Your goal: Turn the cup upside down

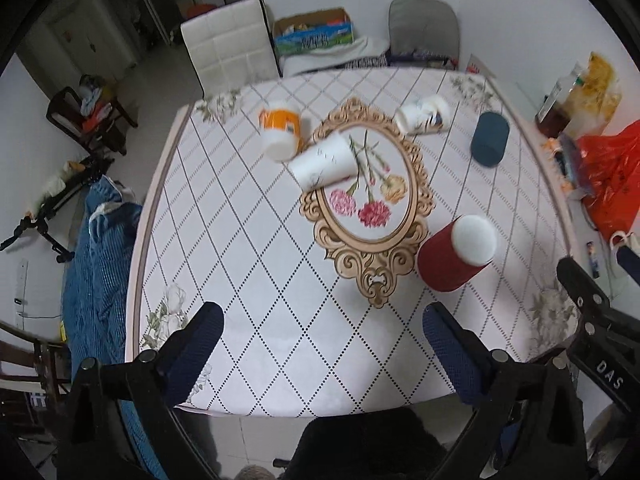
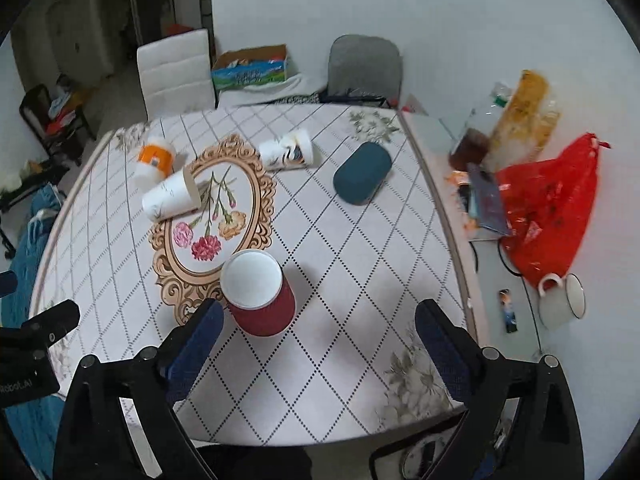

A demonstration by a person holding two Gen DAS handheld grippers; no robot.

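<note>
A red ribbed paper cup stands upside down on the table, its white base up, by the near edge of the floral placemat. A plain white cup lies on its side across the placemat's far left edge. An orange cup lies tilted behind it. A patterned white cup lies on its side farther back. My left gripper is open and empty above the near table edge. My right gripper is open and empty, just in front of the red cup.
The table has a diamond-patterned cloth. A dark teal case lies at the back right. A red plastic bag, bottles and a white mug sit on the side counter. Chairs stand behind the table.
</note>
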